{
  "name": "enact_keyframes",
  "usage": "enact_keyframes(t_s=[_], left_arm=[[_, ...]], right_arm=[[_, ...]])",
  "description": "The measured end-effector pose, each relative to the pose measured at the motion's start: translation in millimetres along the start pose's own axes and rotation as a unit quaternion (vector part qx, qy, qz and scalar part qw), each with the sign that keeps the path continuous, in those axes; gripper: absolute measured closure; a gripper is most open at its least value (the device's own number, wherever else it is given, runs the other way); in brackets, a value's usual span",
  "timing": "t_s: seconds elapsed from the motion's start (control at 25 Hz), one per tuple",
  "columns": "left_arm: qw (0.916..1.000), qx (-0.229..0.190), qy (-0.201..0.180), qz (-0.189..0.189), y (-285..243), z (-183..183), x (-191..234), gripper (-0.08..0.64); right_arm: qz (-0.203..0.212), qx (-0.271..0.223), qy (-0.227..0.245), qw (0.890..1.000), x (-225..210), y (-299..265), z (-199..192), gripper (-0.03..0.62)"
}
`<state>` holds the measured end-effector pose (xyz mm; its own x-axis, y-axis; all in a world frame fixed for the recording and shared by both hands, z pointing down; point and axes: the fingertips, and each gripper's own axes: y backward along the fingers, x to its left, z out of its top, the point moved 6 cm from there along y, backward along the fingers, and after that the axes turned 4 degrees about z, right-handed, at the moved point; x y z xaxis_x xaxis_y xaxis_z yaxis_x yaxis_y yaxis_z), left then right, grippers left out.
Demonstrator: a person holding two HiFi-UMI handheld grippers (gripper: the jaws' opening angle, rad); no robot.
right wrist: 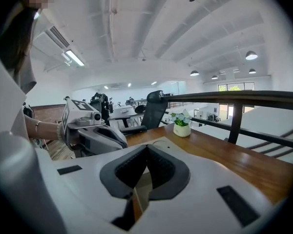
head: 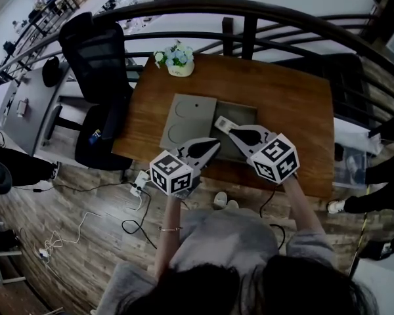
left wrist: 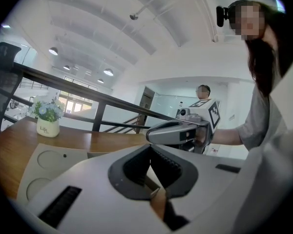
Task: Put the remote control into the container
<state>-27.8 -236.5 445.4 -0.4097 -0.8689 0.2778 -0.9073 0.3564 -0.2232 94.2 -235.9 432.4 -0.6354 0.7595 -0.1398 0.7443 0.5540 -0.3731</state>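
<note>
A flat grey container (head: 184,115) with two round recesses lies in the middle of the wooden table (head: 289,104); its pale lid part shows in the left gripper view (left wrist: 44,162). I cannot make out a remote control in any view. My left gripper (head: 213,145) hovers over the container's near edge, jaws shut with nothing between them (left wrist: 150,152). My right gripper (head: 222,123) reaches over the container's darker right half, its jaws also shut and empty (right wrist: 146,150). Each gripper sees the other beside it: the right gripper (left wrist: 178,132), the left gripper (right wrist: 100,135).
A small white pot of flowers (head: 176,61) stands at the table's far edge. A black office chair (head: 98,64) is at the table's left, and a dark railing (head: 249,12) runs behind. Cables and a power strip (head: 139,182) lie on the wood floor.
</note>
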Motion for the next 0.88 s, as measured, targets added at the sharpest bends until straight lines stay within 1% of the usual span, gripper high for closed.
enact_keyframes(t_s=[0.28,0.56,0.88], left_arm=[[0.9999,-0.011,-0.009,-0.006,5.9,6.6,-7.3,0.557],[0.9996,-0.02,-0.017,-0.009,9.1,10.8,-10.8,0.557],[0.999,-0.028,-0.033,-0.01,12.0,19.5,-15.0,0.557]], right_arm=[[-0.001,-0.004,0.015,1.0,7.1,8.4,2.5,0.563],[-0.001,-0.021,0.027,0.999,12.1,13.0,8.9,0.564],[0.012,-0.038,0.04,0.998,16.7,13.8,19.2,0.564]])
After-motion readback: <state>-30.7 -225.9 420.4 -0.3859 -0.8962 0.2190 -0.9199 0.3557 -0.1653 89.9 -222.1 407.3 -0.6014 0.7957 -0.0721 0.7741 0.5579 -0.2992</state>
